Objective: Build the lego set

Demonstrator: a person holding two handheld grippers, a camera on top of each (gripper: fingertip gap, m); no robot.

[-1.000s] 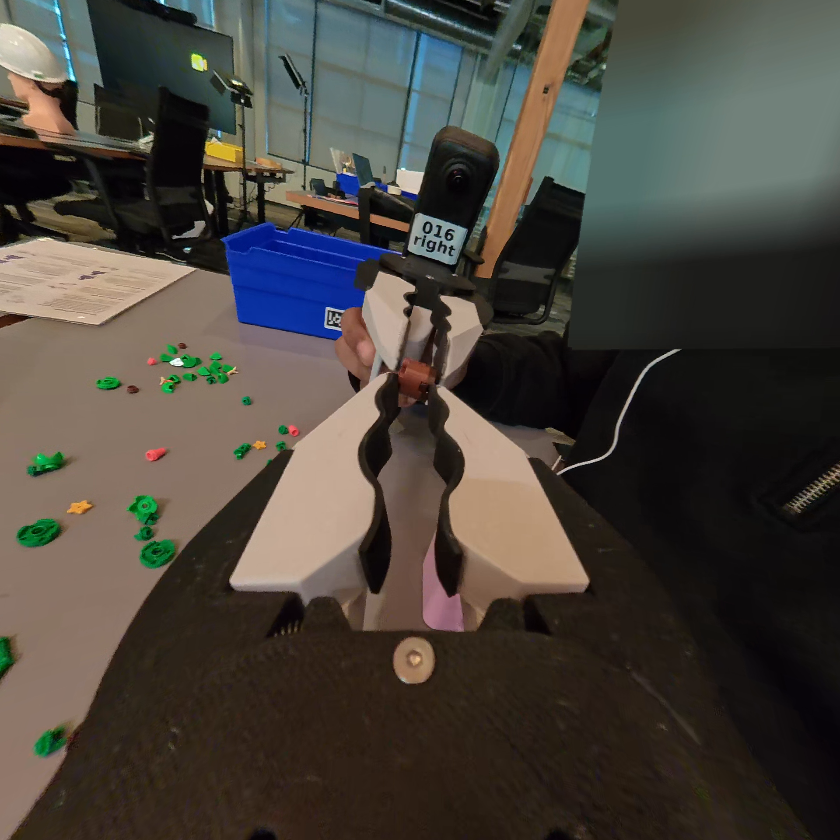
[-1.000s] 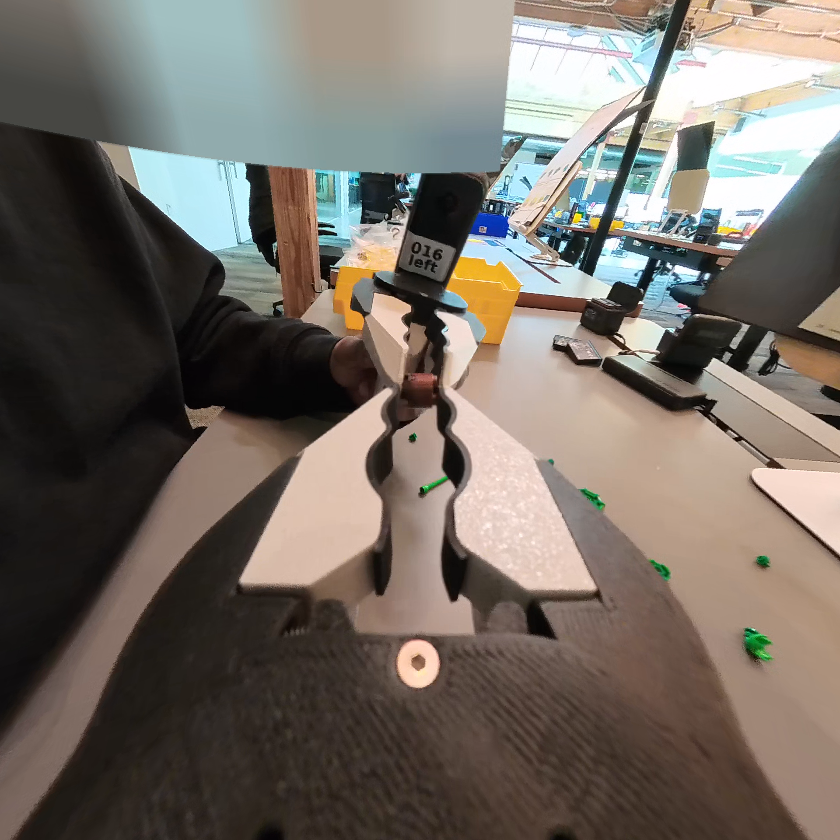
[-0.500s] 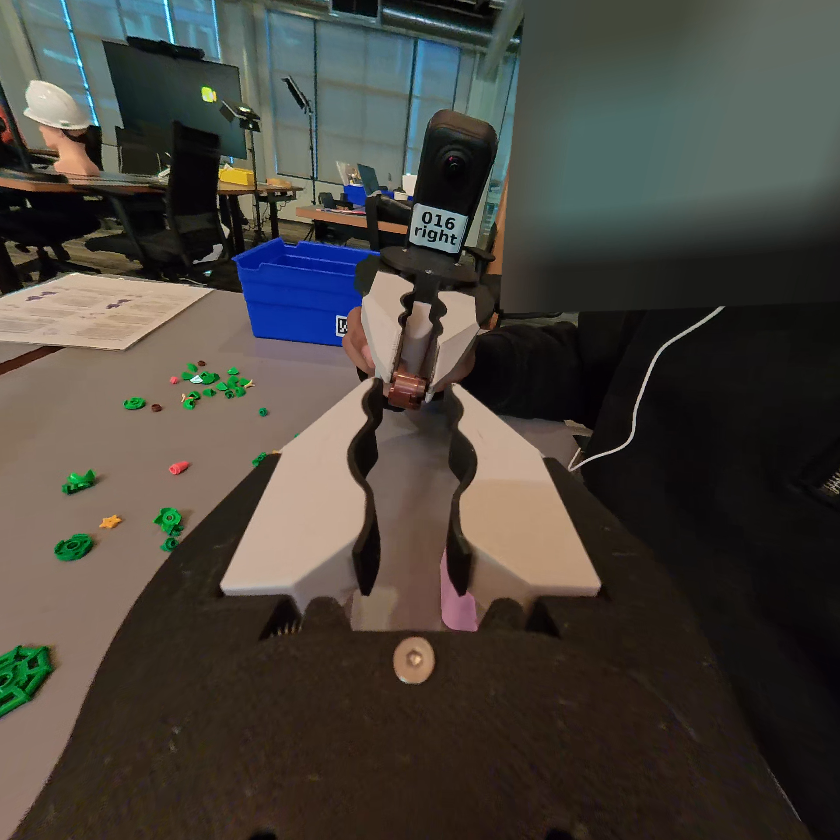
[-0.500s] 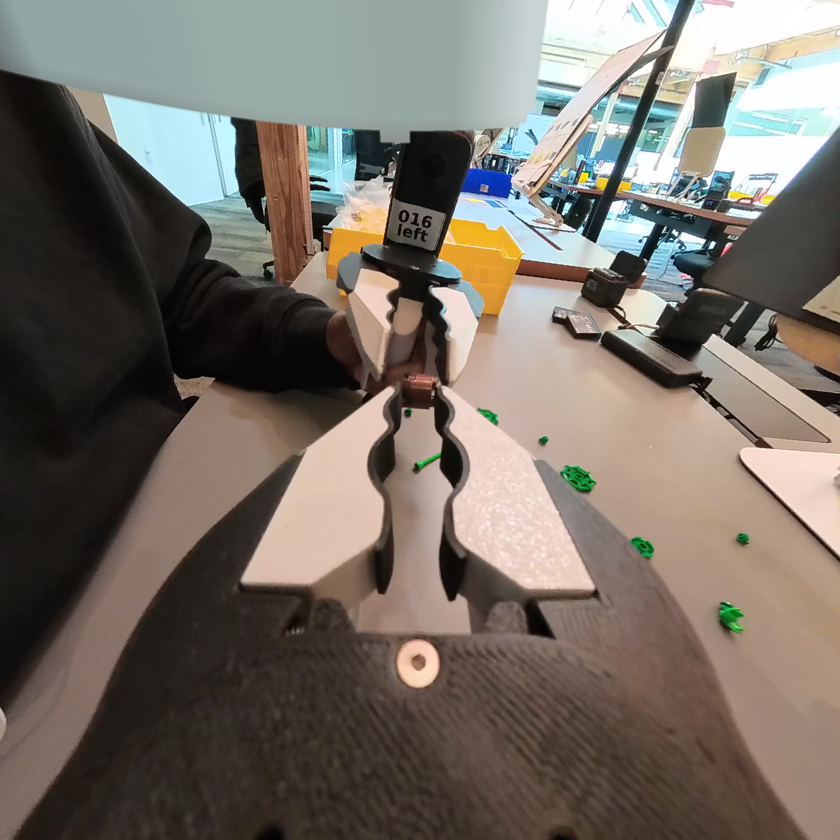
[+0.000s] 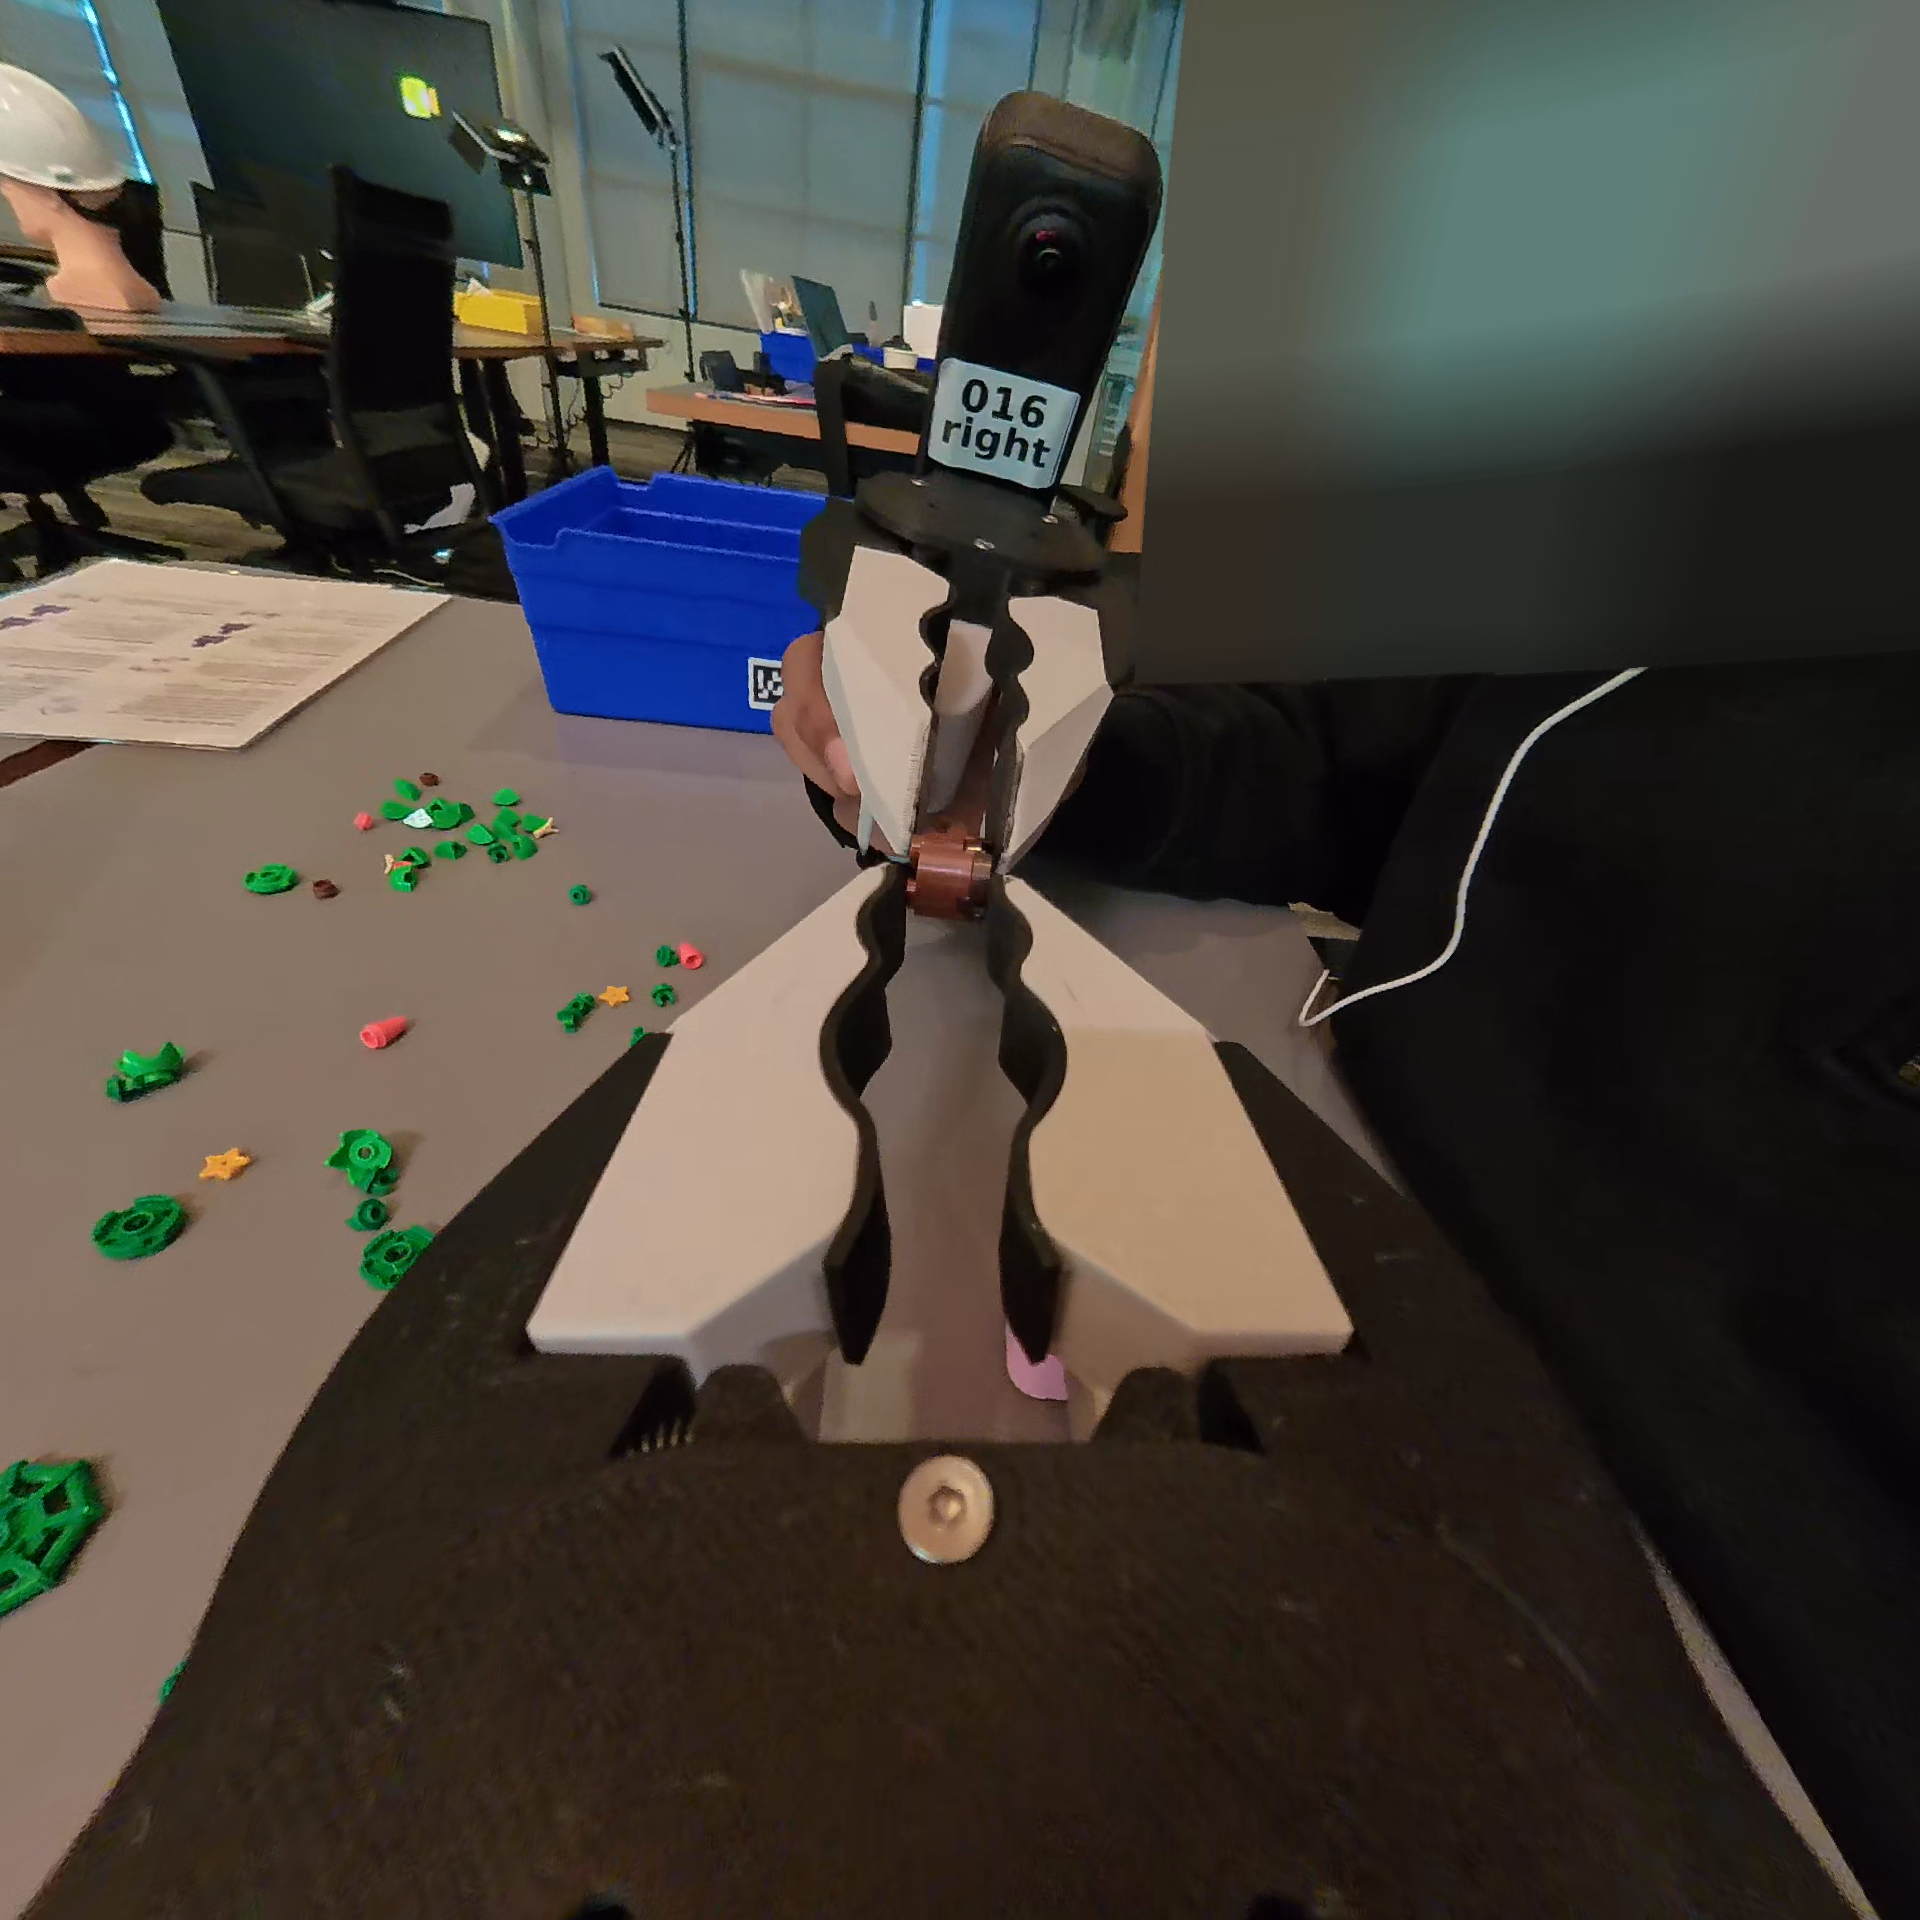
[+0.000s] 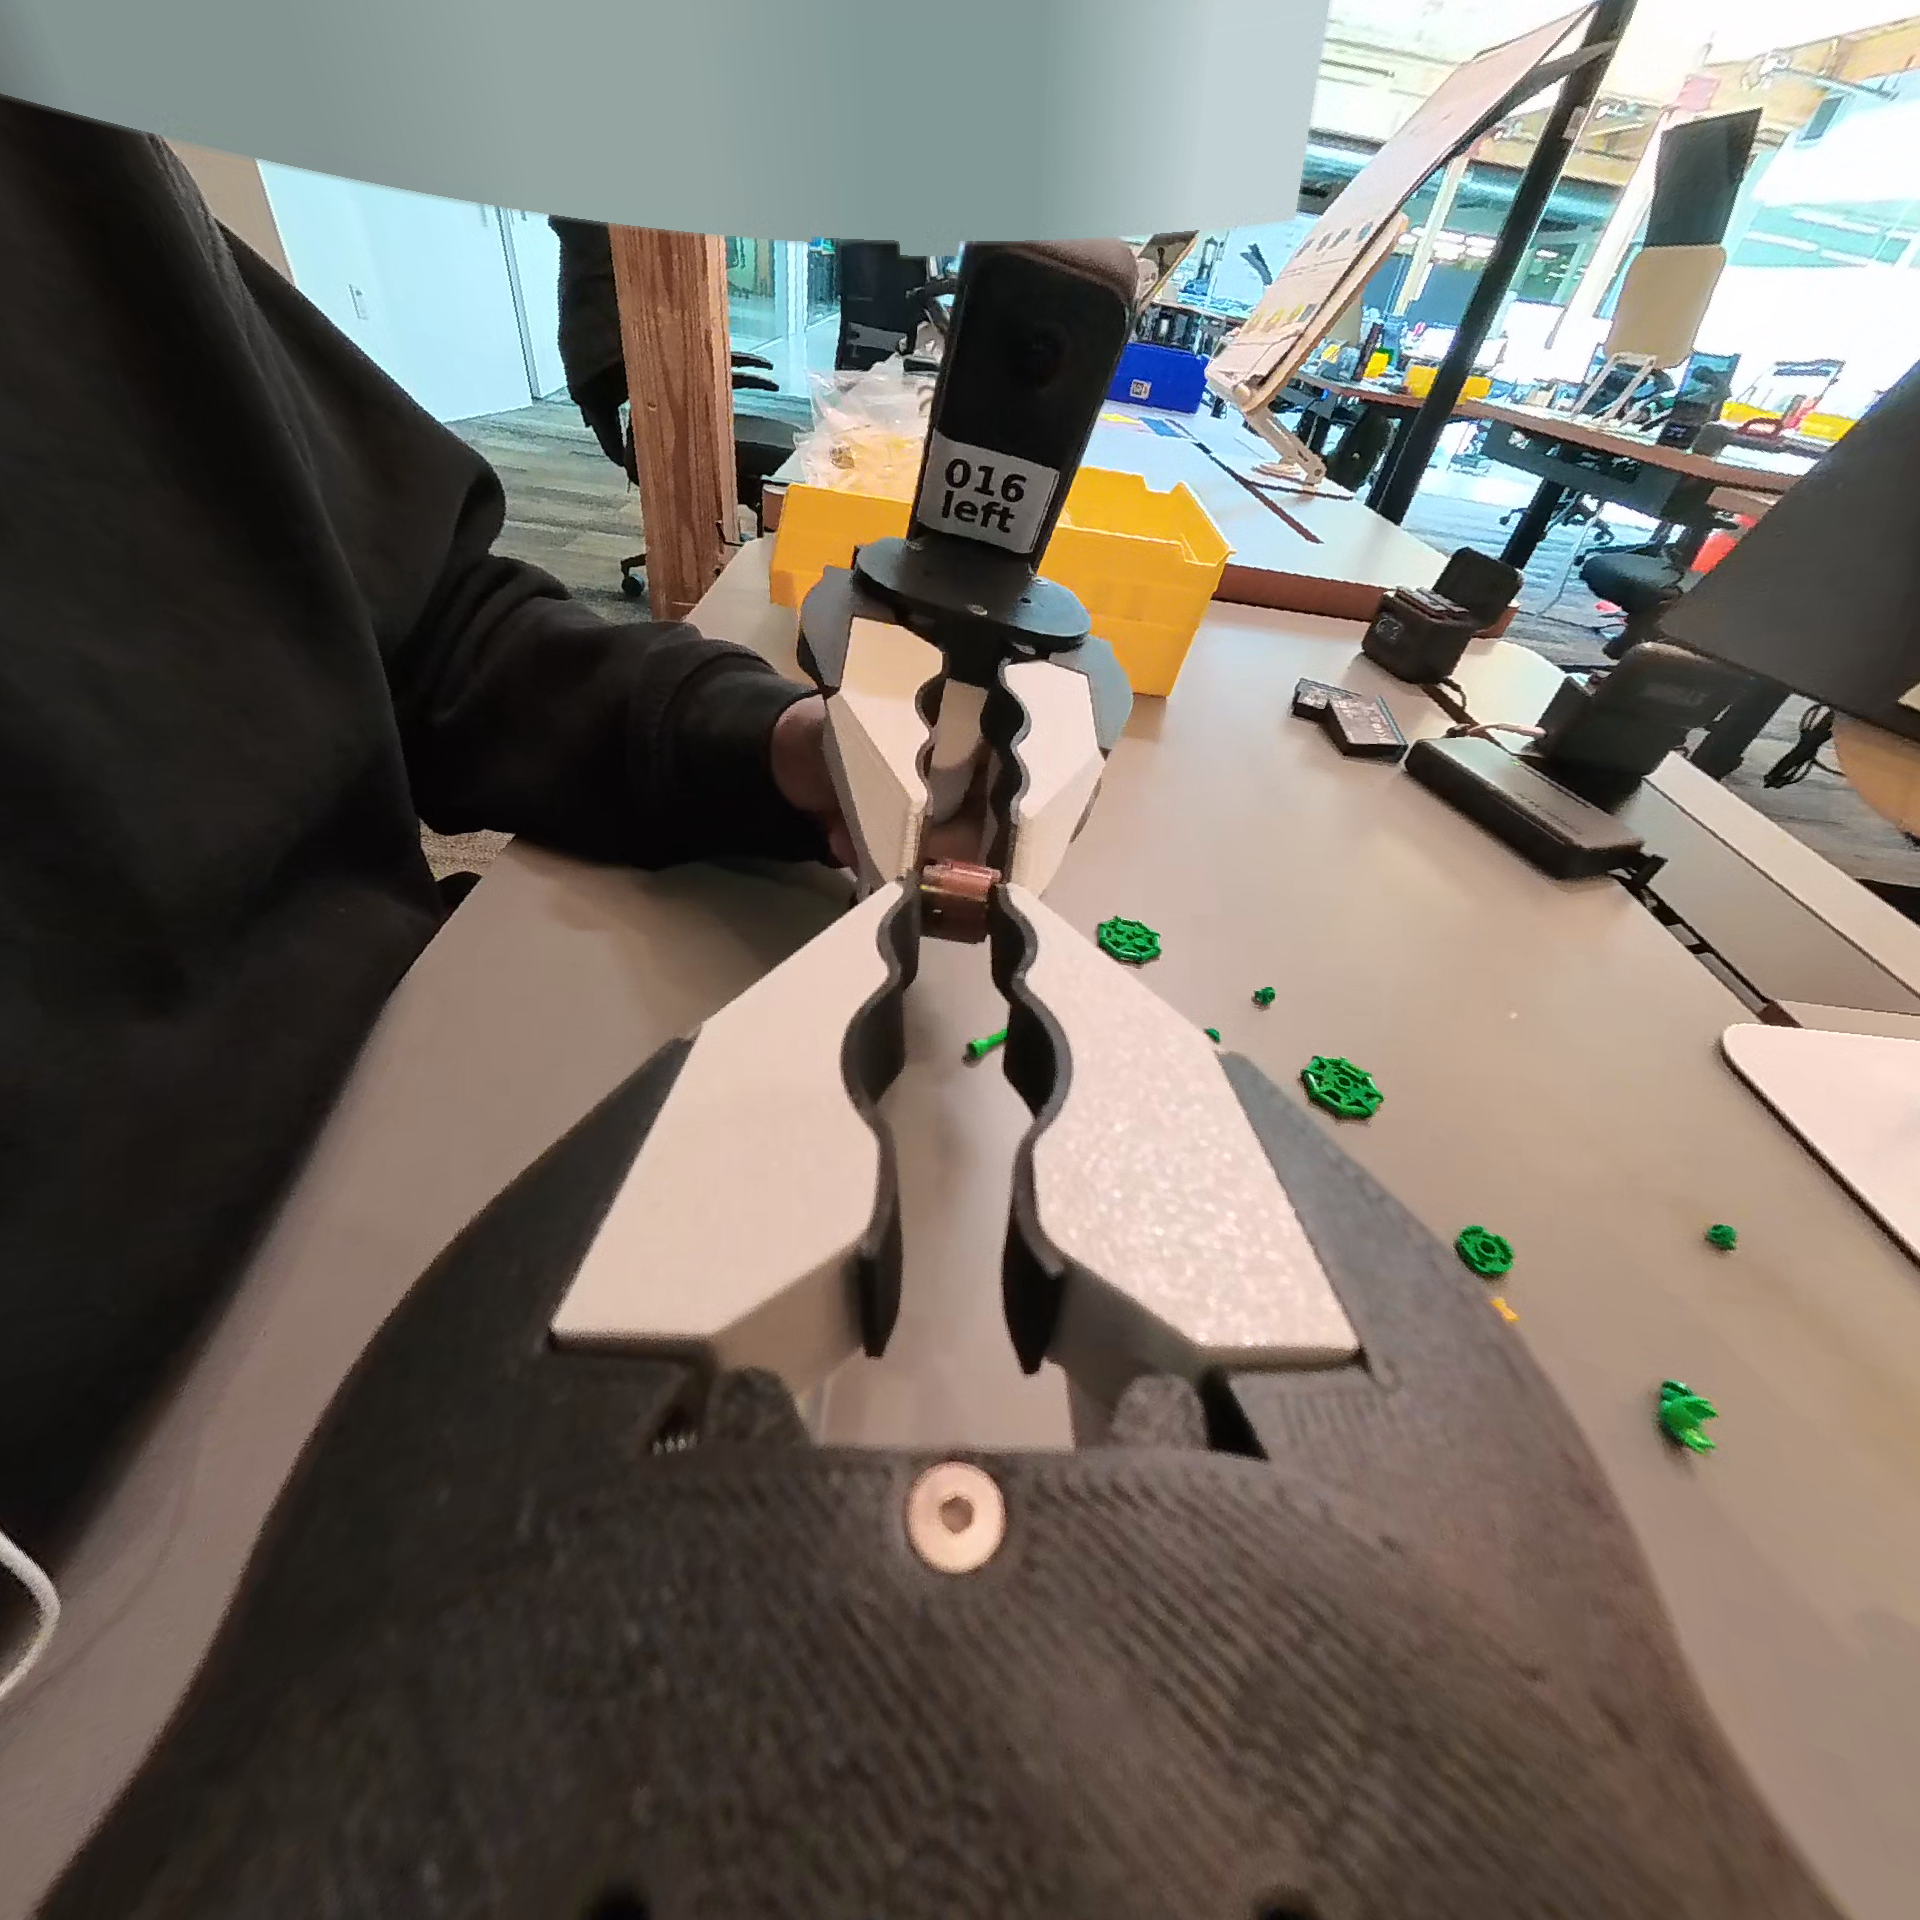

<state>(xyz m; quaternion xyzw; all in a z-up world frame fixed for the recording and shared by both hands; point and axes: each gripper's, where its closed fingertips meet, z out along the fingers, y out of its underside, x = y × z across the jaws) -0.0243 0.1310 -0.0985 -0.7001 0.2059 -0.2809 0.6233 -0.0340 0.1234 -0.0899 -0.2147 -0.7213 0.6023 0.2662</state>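
Note:
A small brown round lego piece [image 5: 943, 878] is held in the air between my two grippers, which meet tip to tip above the grey table [image 5: 208, 987]. My left gripper [image 5: 945, 896] is shut on it from below. My right gripper [image 5: 954, 831] comes down from above with its fingers closed on the same piece. In the right wrist view my right gripper [image 6: 951, 914] pinches the brown piece [image 6: 954, 902], and the left gripper [image 6: 958, 857] meets it from the far side. I cannot tell whether it is one piece or two stacked.
Loose green, pink and orange lego bits [image 5: 457, 821] lie on the table to the left, near a blue bin [image 5: 665, 613] and a printed sheet [image 5: 187, 644]. The right wrist view shows a yellow bin [image 6: 1143, 561], green wheel pieces [image 6: 1340, 1086] and black devices [image 6: 1517, 800]. The person's black sleeve [image 6: 582, 727] is close by. Less than 4 cm separates the two grippers' tips.
Half a second ago my left gripper's fingers stood wider, with the brown piece held by the right gripper alone. Now the left fingers have closed on it again.

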